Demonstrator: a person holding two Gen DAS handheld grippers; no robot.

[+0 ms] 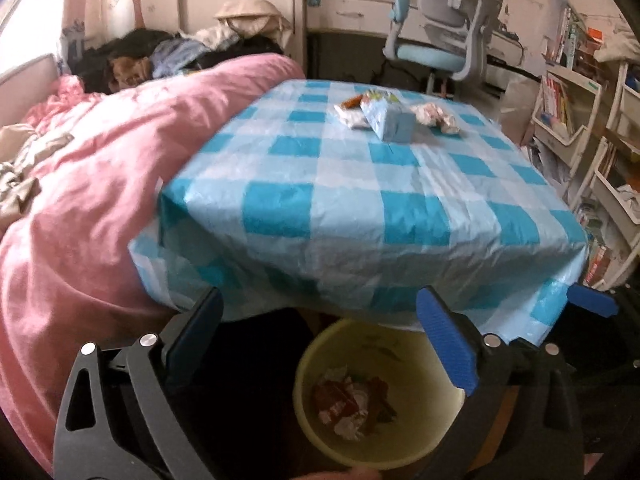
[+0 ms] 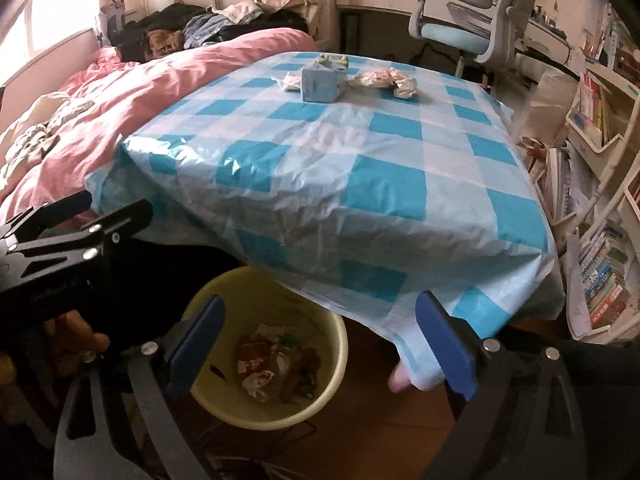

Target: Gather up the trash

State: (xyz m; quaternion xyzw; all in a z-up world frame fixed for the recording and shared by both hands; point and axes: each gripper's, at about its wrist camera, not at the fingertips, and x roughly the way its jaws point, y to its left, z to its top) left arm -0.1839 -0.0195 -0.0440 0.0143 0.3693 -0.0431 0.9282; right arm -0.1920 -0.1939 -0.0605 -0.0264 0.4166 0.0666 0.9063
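Observation:
A pale yellow bin (image 1: 360, 344) stands on the floor under the table's near edge, with crumpled wrappers (image 1: 352, 404) inside. My left gripper (image 1: 324, 332) hangs over it, open and with nothing between its fingers. The right gripper (image 2: 320, 340) is also open and empty, above the same bin (image 2: 248, 292) and its trash (image 2: 272, 364). At the far end of the checked tablecloth (image 2: 384, 184) lie a light blue carton (image 2: 320, 84), a white wrapper (image 2: 292, 82) and crumpled paper (image 2: 384, 78). The left wrist view shows that carton (image 1: 390, 118) too.
A bed with a pink duvet (image 1: 100, 168) presses against the table's left side. A blue-grey desk chair (image 1: 444, 40) stands behind the table. Shelves and piles of books (image 2: 600, 272) crowd the right. Wooden floor (image 2: 360, 432) shows around the bin.

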